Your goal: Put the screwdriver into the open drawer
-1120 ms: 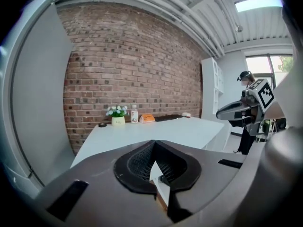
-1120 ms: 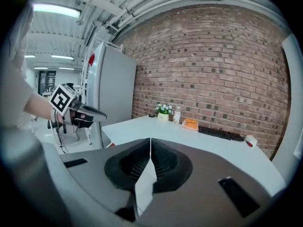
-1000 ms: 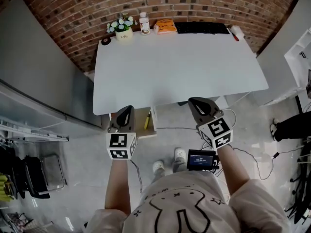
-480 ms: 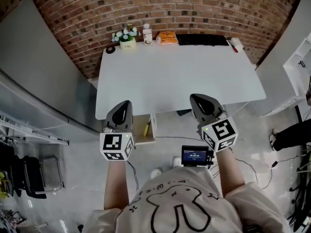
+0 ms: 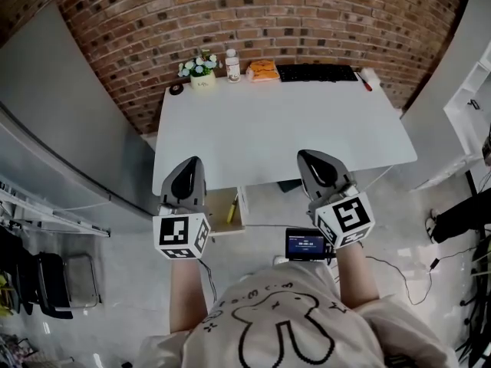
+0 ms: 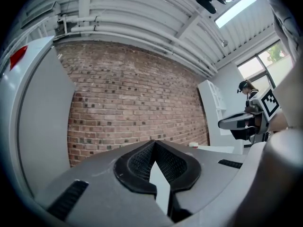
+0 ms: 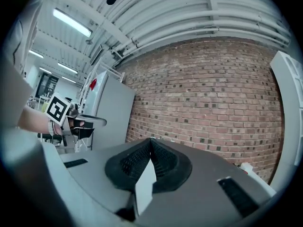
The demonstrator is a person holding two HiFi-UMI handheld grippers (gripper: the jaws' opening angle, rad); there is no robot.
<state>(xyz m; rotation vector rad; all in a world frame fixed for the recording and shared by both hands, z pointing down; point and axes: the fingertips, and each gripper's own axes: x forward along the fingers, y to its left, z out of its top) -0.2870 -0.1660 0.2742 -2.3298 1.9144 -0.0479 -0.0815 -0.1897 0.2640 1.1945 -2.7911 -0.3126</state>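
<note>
In the head view a yellow-handled screwdriver (image 5: pixel 232 208) lies inside the open wooden drawer (image 5: pixel 219 215) under the front edge of the white table (image 5: pixel 284 129). My left gripper (image 5: pixel 191 162) hovers over the table's front left edge, just left of the drawer. Its jaws are shut and empty. My right gripper (image 5: pixel 307 156) is held level at the front edge further right, also shut with nothing in it. In the left gripper view my left gripper (image 6: pixel 154 144) faces a brick wall with its pads pressed together. The right gripper (image 7: pixel 150 140) shows the same in the right gripper view.
Along the table's far edge stand a flower pot (image 5: pixel 201 69), a bottle (image 5: pixel 232 64), an orange packet (image 5: pixel 263 70), a black keyboard (image 5: pixel 317 73) and a red-tipped item (image 5: pixel 369 80). A grey cabinet (image 5: pixel 69 129) flanks the left side. A small screen (image 5: pixel 305 244) hangs at the person's waist.
Both grippers have risen from below the table's edge to its height, staying shut. The screwdriver has stayed in the drawer.
</note>
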